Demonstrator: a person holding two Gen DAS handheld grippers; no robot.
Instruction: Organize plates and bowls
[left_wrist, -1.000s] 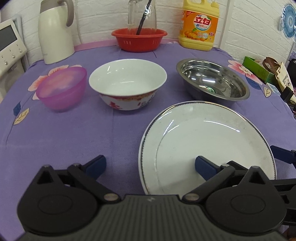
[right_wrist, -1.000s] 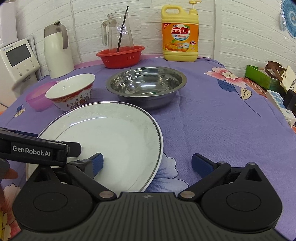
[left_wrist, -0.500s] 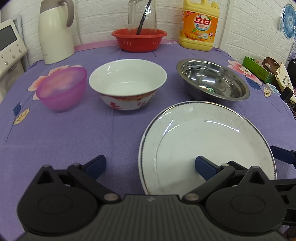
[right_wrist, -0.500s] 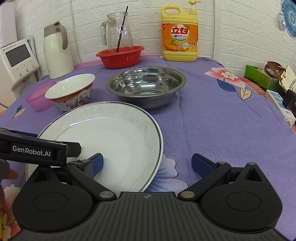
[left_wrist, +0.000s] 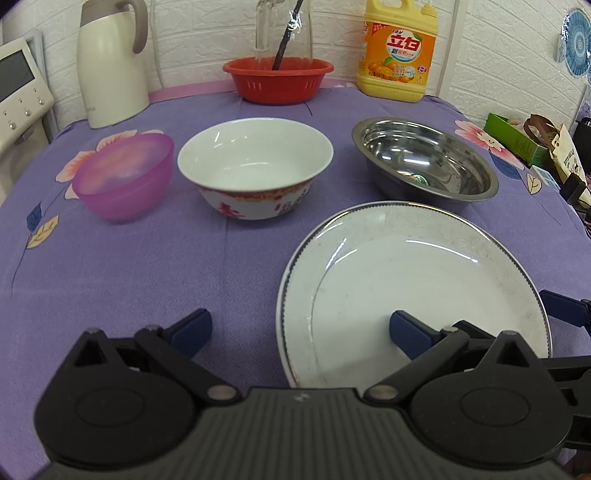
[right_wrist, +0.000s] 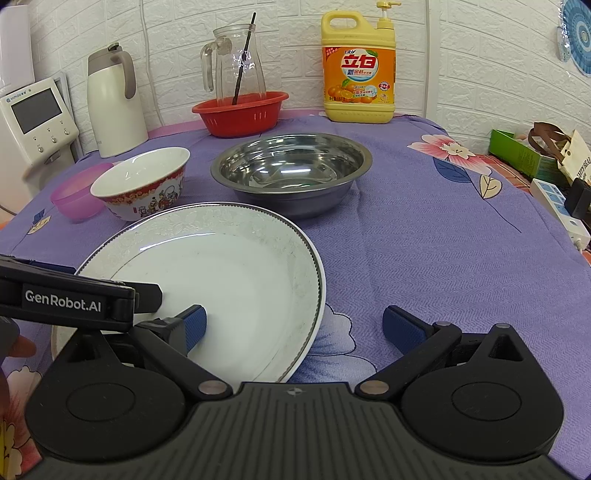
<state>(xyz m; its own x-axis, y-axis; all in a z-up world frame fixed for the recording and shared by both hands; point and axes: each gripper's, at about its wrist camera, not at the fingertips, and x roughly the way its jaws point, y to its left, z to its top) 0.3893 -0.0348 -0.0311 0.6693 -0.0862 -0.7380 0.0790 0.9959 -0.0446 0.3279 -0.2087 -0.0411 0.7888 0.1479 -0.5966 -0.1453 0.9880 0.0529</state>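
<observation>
Nearest the lens in the left wrist view: left gripper (left_wrist: 299, 330), blue-padded fingers spread wide, released, holding nothing; one pad above bare purple floral tablecloth (left_wrist: 129, 280), the other above the near part of the large white round plate with a thin dark rim line (left_wrist: 410, 280). Same spread-apart, empty stance for the right gripper (right_wrist: 293, 325) in the right wrist view: left pad above the plate's near inner surface, right pad above the cloth just beside the plate's right rim. Black bar of the left tool, lettered "GenRobot.AI", crossing the plate's left side in that view.

Plate flat on the table near its front edge. Behind it, toward the middle of the table, a row of three: translucent pink plastic bowl (left_wrist: 123, 177) at the left, white ceramic bowl with red pattern outside (left_wrist: 255, 166) in the middle, shiny stainless steel bowl (left_wrist: 424, 158) at the right, just behind the plate's far rim. All three upright, apart from one another.

Along the table's back edge: white thermos jug (left_wrist: 110, 62), red plastic basket (left_wrist: 277, 79) carrying a clear glass pitcher (right_wrist: 238, 64), yellow detergent bottle (right_wrist: 358, 70).
</observation>
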